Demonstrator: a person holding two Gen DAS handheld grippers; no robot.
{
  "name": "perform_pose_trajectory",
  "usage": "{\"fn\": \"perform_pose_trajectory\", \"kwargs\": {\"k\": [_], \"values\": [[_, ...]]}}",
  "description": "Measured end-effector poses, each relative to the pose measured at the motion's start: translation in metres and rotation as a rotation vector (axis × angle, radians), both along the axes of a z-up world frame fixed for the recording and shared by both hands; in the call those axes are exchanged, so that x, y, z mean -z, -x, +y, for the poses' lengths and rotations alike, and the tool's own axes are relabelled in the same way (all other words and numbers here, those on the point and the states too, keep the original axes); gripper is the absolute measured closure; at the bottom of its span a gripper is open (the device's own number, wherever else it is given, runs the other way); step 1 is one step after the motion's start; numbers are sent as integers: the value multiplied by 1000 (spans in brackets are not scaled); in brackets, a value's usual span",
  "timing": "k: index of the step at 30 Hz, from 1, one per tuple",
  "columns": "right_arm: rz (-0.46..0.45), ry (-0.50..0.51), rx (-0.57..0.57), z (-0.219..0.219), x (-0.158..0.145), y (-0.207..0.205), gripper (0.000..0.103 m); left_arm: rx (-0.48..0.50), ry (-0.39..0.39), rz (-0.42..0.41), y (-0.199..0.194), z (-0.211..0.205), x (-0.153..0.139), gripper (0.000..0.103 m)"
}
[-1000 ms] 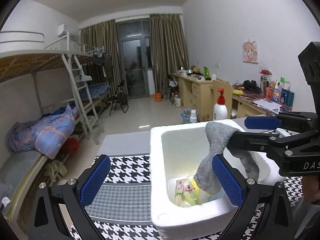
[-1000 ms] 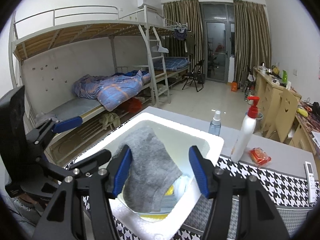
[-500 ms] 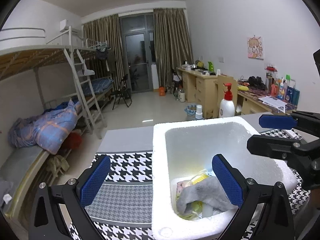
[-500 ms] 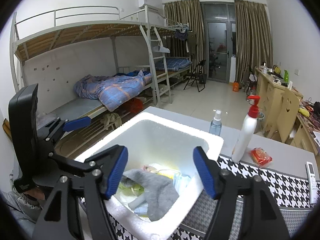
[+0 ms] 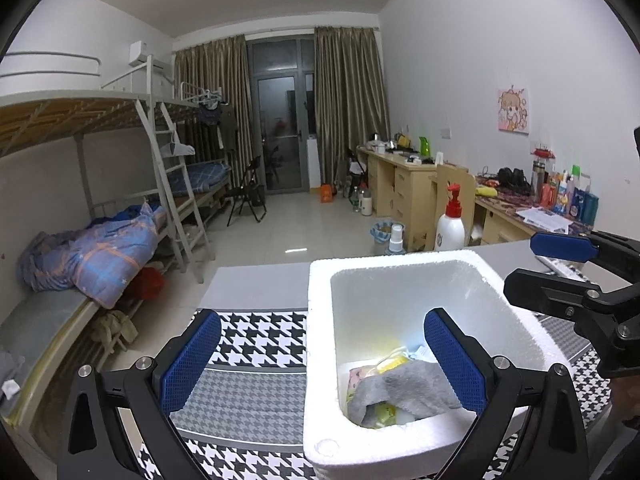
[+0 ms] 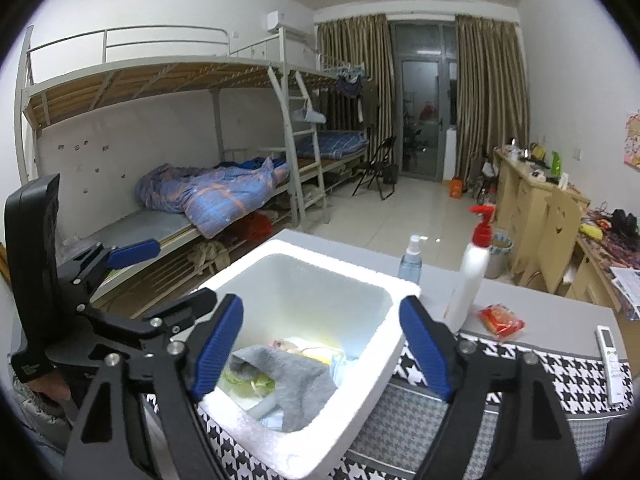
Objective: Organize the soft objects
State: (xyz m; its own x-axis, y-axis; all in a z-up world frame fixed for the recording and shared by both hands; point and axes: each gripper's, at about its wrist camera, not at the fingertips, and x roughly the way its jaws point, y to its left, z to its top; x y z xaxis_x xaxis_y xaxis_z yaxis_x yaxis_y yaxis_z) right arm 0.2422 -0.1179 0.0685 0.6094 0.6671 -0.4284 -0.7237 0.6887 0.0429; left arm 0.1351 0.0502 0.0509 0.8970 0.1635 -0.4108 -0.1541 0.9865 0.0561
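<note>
Grainy white foam box (image 5: 320,364), fuzzy grey cloth sock (image 5: 408,390), matt woven houndstooth mat (image 5: 256,330)

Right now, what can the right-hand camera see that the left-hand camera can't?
Only the right wrist view shows the red packet and white remote on the table. Only the left wrist view shows the cartoon poster in full. Both show the white foam box with the grey sock lying inside, the pump bottle and the bunk beds.

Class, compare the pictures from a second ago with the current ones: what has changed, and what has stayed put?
The gray sock, held up by the right gripper a second ago, was let go and dropped into the foam box, onto the packets there. That gripper now stands open above. The left gripper stayed open; box and bottles unmoved.
</note>
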Motion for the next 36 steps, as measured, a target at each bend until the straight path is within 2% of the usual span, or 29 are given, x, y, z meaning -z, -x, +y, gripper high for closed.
{"fn": "perform_pose_trajectory", "kwargs": {"k": [13,21,36], "values": [[-45,-59,44,-25,-7,11,1,-1,-4,-60,21,-20,-14,1],[-84,-66,63,-35,-8,25,1,-22,-5,-112,37,-26,-24,1],[-105,-87,92,-55,-11,39,1,-10,-9,-148,57,-40,-30,1]]}}
